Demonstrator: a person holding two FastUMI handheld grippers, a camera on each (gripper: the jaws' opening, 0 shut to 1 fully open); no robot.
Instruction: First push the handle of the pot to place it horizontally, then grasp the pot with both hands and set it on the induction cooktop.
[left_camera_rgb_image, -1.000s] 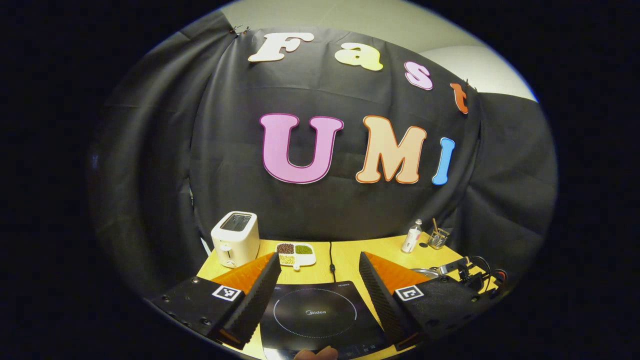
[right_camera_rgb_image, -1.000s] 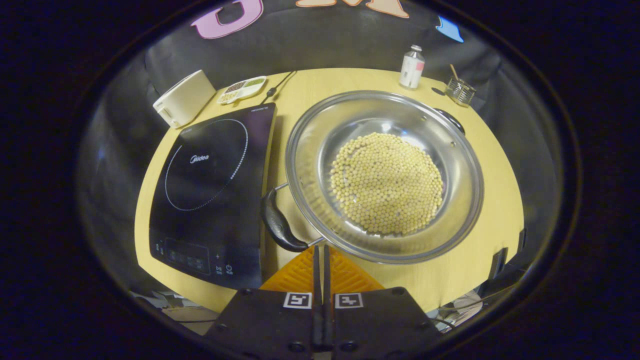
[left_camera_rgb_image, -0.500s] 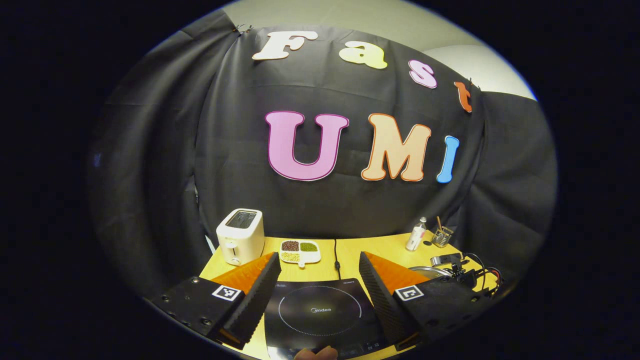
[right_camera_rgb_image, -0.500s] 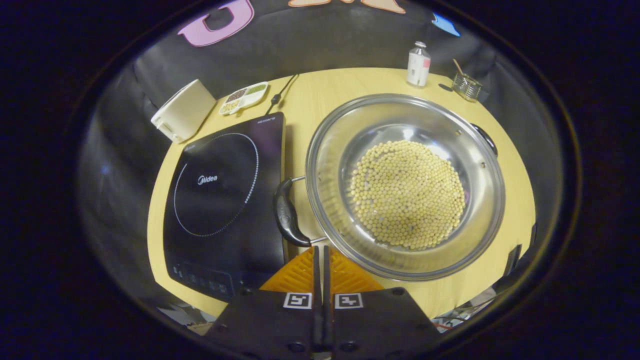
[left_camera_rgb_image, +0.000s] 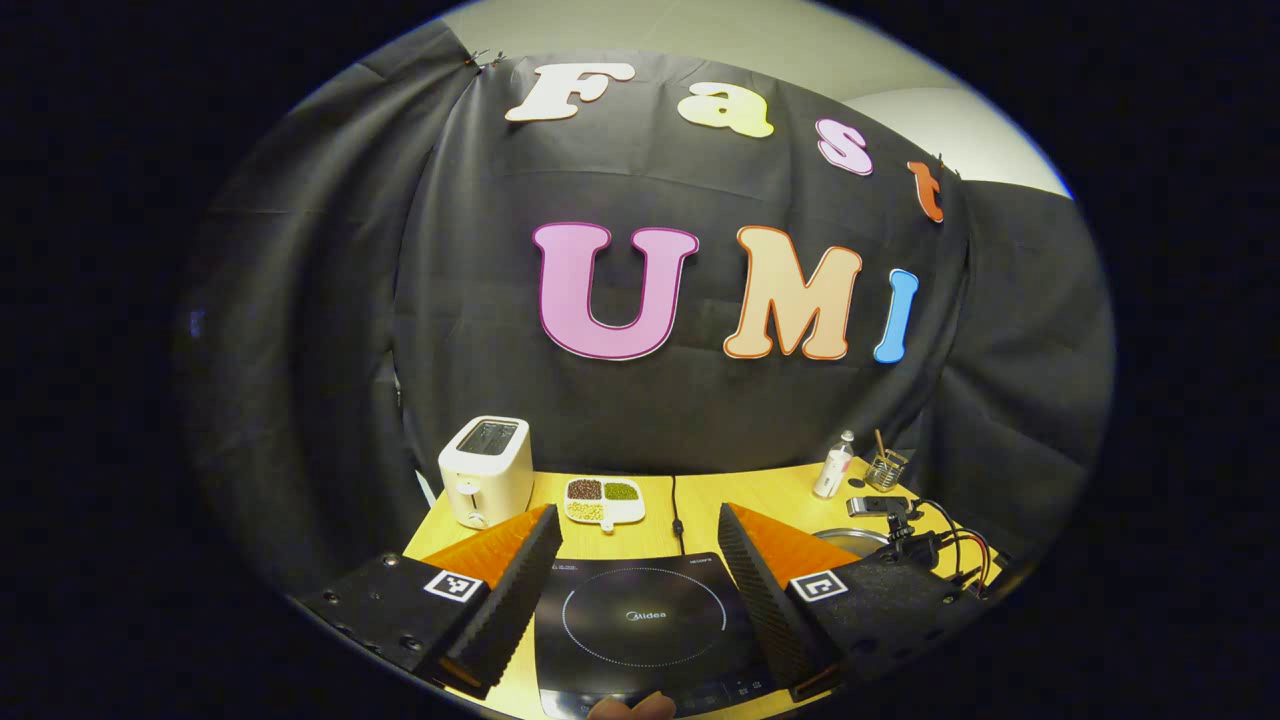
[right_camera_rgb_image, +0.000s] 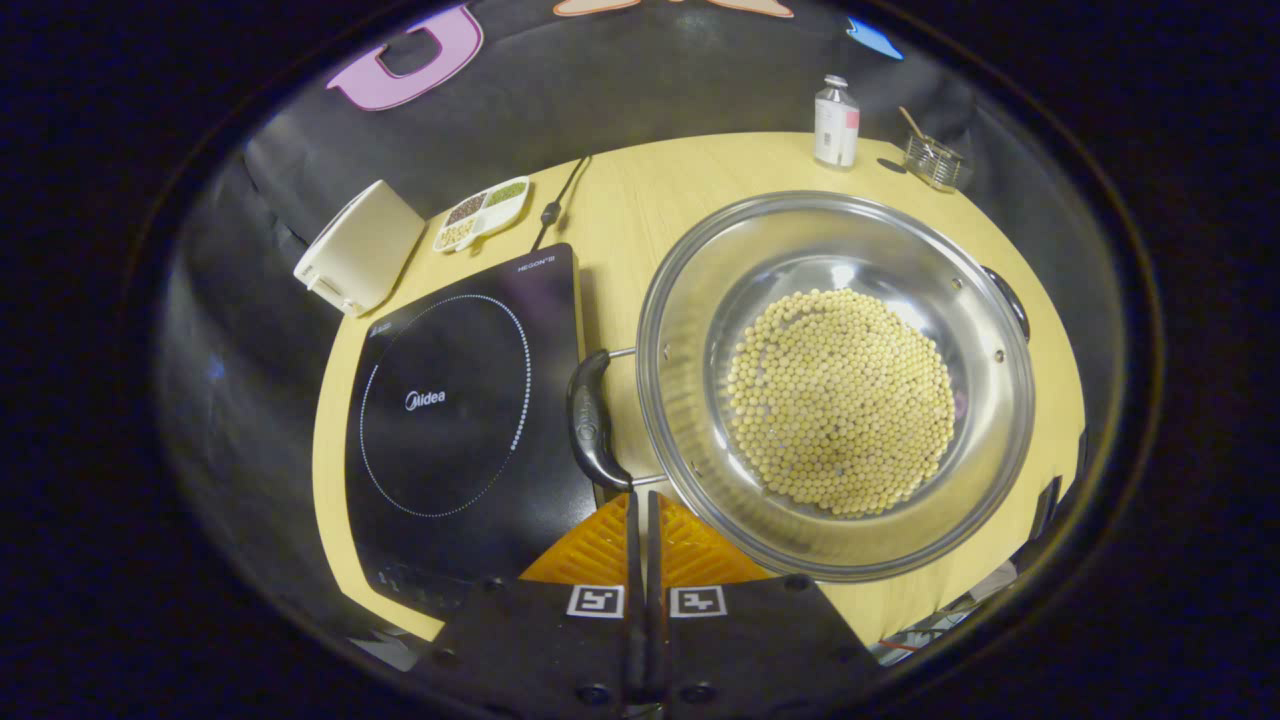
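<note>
Steel pot holds pale beans; right gripper clenched empty; left gripper spread.

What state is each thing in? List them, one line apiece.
Pot: upright on the table, holding beans, beside the cooktop.
Near pot handle: overlapping the cooktop's edge.
Induction cooktop: bare, nothing on it.
Toaster: upright, slots empty.
Bottle: upright, capped.
Left gripper: open, above the cooktop.
Right gripper: shut, tips at the handle.

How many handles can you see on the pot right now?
2. One handle on the pot's side toward the induction cooktop, just ahead of the right gripper; the other handle on the opposite rim, partly hidden.
</note>
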